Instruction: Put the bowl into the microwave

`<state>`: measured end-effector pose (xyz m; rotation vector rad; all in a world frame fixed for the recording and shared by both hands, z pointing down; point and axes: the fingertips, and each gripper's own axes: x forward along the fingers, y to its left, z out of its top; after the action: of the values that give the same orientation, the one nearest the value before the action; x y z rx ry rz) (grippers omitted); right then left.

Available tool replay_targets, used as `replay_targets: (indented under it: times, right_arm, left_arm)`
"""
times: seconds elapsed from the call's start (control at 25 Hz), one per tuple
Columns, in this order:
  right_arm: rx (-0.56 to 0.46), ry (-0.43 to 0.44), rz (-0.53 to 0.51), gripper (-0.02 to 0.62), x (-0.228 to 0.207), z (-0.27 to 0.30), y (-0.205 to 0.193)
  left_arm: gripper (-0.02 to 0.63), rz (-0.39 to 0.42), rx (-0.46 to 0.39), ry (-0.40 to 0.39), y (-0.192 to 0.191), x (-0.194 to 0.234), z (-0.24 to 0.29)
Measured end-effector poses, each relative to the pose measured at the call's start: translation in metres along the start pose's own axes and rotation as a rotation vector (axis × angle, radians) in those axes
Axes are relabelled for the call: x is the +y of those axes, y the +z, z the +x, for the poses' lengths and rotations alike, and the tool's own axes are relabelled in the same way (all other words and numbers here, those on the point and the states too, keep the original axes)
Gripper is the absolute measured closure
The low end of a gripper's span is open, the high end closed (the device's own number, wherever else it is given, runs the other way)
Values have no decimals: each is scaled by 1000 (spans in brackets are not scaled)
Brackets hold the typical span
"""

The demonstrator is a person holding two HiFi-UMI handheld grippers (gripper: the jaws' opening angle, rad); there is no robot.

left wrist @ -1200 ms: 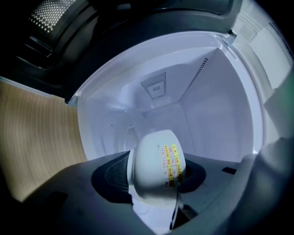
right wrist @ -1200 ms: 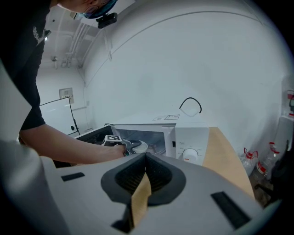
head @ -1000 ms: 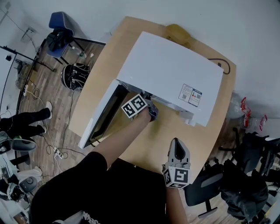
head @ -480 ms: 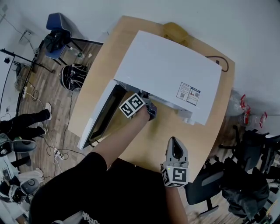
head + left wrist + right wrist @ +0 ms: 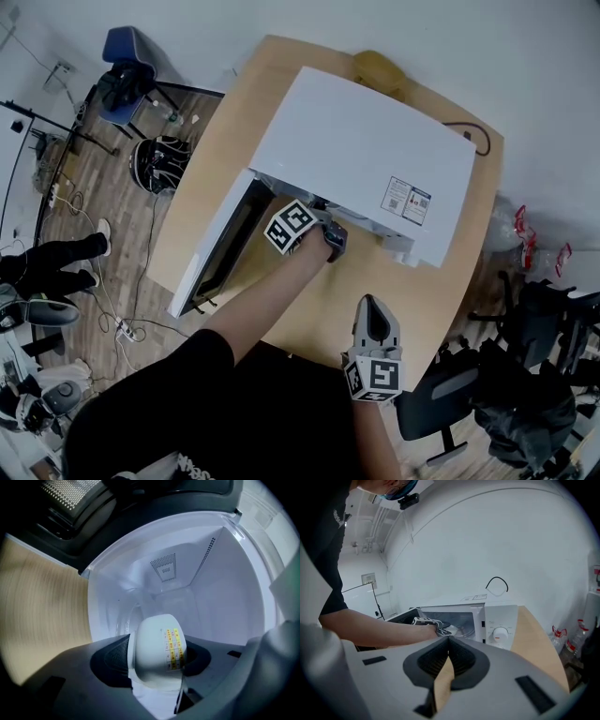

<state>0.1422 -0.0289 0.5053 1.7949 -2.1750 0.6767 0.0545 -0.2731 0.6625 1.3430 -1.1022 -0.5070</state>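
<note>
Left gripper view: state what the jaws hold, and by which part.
The left gripper holds the white bowl, with one pad pressing on each side of its rounded wall, at the mouth of the open microwave.

Your pale wooden tabletop (image 5: 202, 197), rounded at its edges, stands by a plain white wall (image 5: 534, 75). To your left is wood-plank floor (image 5: 94, 187) with a blue chair (image 5: 128, 47). A black office chair (image 5: 441, 408) stands at your right.
</note>
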Motion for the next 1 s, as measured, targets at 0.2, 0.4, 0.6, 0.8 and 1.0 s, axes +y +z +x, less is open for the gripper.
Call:
replay_targets:
  times: [0.2,0.4,0.6,0.8,1.0]
  right_arm:
    - [-5,-2,-1,535,3,-3,0]
    - [-3,-22,11,535,-4,-6,-3]
    - [-8,-17,27,535,-4,-5,-2]
    - [-13,-12,39,535,-8,-4,-2]
    - [0,-22,53,535,-12,-5,-6]
  left_arm:
    - [364,128,0,46,4,-2,2]
    - [364,150,-16,95,8,2,1]
    - [360,226,-10,138,13,2,0]
    - [336,375,-10,150,20,0,4]
    - [314,469,-1,129,26,-5,13]
